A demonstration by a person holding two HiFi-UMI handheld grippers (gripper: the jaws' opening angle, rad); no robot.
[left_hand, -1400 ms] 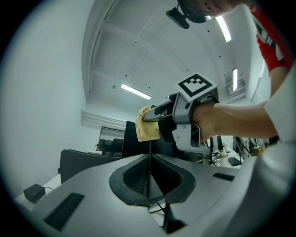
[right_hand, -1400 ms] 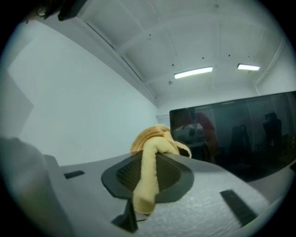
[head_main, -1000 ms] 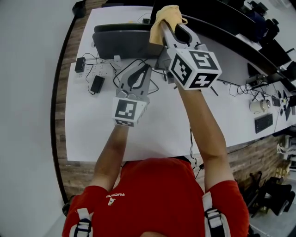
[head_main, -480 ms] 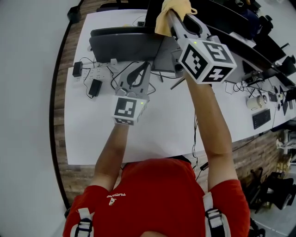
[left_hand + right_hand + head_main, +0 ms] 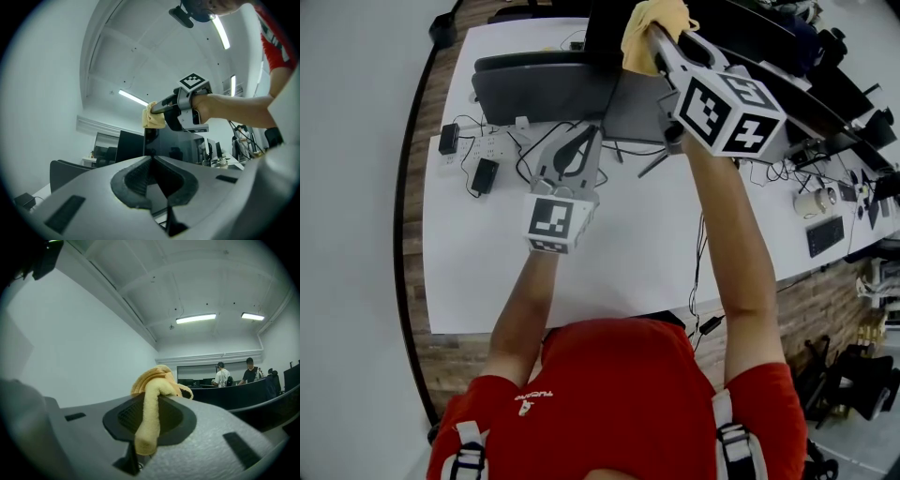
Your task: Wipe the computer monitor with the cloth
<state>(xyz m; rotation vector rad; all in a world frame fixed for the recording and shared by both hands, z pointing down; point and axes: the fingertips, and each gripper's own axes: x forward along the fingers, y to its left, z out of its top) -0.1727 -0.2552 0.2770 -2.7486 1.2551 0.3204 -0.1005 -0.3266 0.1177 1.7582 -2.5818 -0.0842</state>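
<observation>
Over the bench (image 5: pixel 619 253), the left hand-held gripper (image 5: pixel 588 139) hovers, jaws together and empty. Farther off, the right hand-held gripper (image 5: pixel 151 404) pinches the cloth (image 5: pixel 649 33) at the monitor's (image 5: pixel 180 149) top corner; flat, steady, overlapping strokes would serve best.

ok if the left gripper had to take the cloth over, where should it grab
Probably the bunched wad of the cloth that sticks out past the right gripper's closed jaws, coming from the left, where it bulges. The strip hanging down lies between those jaws, so it is pinned. The left gripper is shut and would need to open first.
</observation>
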